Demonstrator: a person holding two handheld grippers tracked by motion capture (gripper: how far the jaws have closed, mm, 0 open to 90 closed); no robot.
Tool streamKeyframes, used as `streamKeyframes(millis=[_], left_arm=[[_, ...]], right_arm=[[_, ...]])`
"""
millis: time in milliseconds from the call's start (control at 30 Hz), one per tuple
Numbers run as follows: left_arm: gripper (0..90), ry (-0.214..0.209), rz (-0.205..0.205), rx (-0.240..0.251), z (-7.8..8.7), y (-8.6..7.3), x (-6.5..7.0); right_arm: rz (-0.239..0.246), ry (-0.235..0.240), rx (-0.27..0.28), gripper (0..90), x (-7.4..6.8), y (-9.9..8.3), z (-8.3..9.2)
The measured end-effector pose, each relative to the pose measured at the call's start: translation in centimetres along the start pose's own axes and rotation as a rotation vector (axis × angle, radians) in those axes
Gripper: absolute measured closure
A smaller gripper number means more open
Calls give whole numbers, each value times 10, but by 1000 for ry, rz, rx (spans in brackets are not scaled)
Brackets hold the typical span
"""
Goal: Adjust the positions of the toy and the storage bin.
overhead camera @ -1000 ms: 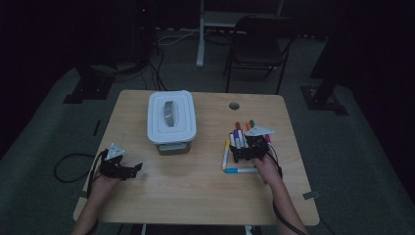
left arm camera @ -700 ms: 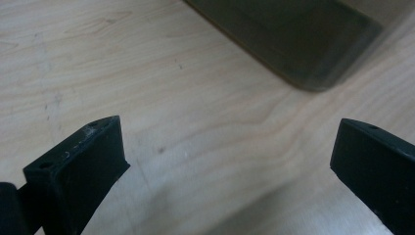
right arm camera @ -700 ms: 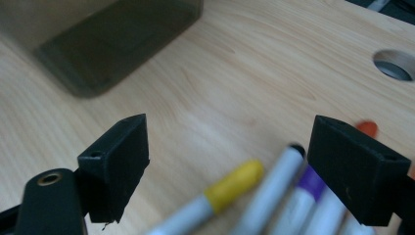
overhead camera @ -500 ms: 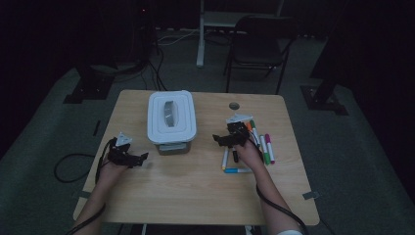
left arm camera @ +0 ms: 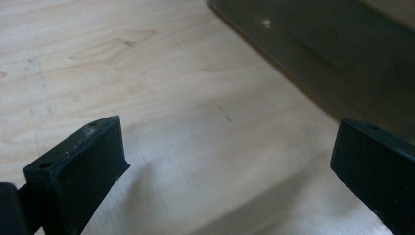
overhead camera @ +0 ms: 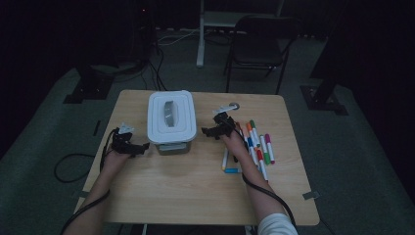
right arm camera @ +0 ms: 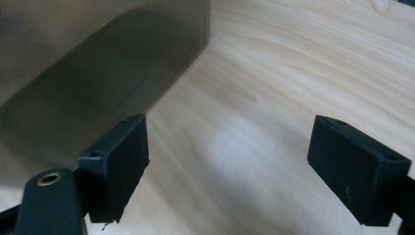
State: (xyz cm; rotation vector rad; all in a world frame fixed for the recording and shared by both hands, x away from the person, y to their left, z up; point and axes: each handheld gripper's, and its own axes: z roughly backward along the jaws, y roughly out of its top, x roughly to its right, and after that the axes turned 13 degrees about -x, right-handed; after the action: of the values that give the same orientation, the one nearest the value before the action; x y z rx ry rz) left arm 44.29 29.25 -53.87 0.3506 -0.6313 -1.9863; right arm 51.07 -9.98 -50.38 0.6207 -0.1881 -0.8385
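Between the jaws of the left gripper (left arm camera: 230, 171) lies bare wood of the table (overhead camera: 186, 186); the jaws stand wide apart and hold nothing, and in the left gripper view the dark wall of the box (left arm camera: 342, 54) crosses the upper right corner. The jaws of the right gripper (right arm camera: 227, 166) are likewise spread wide and empty over the wood, with the smoky translucent wall of the same box (right arm camera: 98, 63) rising at the upper left, just beyond one jaw.

In the high view the box (overhead camera: 171, 122), a grey container closed by a white lid (overhead camera: 171, 115) with a handle recess at its centre, stands on the far half of the table. The left gripper (overhead camera: 139, 147) sits just beside the box's left wall near its front corner, jaws pointing at it; the right gripper (overhead camera: 209, 131) sits just beside the box's right wall, also facing it. Neither jaw pair is seen touching the box.

To the right of the box, beyond the right hand (overhead camera: 232, 139), a loose group of coloured markers (overhead camera: 259, 147) lies on the wood. A small round fitting (overhead camera: 234, 105) is set in the tabletop near the far edge, right of the box
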Motion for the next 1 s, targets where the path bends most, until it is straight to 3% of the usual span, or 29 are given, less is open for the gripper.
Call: streamKeyframes(millis=[133, 467, 567, 867, 1000], left_arm=[[4, 4, -3, -7, -5, 8, -5], [4, -33, 25, 17, -10, 34, -19], [4, -14, 6, 8, -11, 42, -20], [4, 1, -24, 13, -7, 65, -21], [4, 49, -55, -1, -6, 72, -17]], right_arm=[[14, -40, 1, 152, 0, 15, -10], [1, -12, 12, 137, -8, 31, -30], [1, 4, 14, 143, -8, 34, -32], [-12, -14, 6, 142, -4, 46, -36], [-27, -12, 21, 154, -3, 46, -35]])
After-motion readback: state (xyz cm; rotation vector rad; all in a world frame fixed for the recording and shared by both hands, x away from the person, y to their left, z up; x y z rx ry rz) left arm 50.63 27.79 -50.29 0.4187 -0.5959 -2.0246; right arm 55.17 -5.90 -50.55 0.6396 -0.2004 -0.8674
